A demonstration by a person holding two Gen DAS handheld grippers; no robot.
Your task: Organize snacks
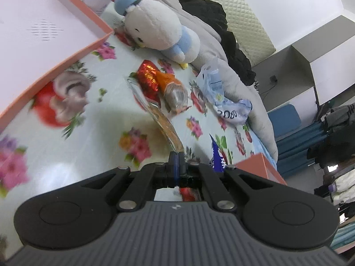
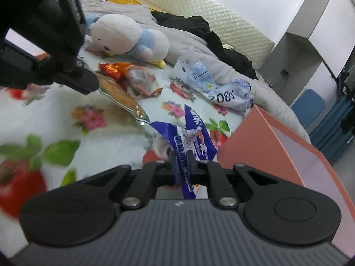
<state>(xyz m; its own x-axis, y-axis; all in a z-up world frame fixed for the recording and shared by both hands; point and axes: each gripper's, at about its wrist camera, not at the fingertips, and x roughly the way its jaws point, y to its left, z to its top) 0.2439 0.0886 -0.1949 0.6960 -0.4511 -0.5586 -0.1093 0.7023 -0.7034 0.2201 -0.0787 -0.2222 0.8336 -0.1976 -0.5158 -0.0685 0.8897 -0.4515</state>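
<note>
The bed sheet [image 1: 73, 155], printed with flowers, lies bare in front of the left gripper [image 1: 176, 161]; a pink box [image 1: 66, 59] edges that open stretch on the upper left, and a second pink box [image 2: 273, 146] stands just beside the right gripper [image 2: 180, 161] on its right; a plush toy [image 1: 155, 28] and a grey blanket [image 1: 221, 44] close the far side.

The left gripper is shut on the near end of a long orange snack packet [image 1: 164, 122]; the packet runs straight away from the fingers toward the far pile, seen edge-on, its far end near a red foil snack [image 1: 147, 77] and a clear-wrapped snack [image 1: 176, 94]; the right wrist view shows the same packet [image 2: 122, 95] stretched out from the left gripper's tip, lifted clear of the sheet.

The right gripper is pinched on a blue and white snack bag [image 2: 188, 141]; the bag passes between the fingers and rises crumpled beyond them, its long axis leaning away and left; it almost touches the orange packet's free end.

A pale blue wrapper [image 2: 230, 93] lies well beyond, against the blanket.
</note>
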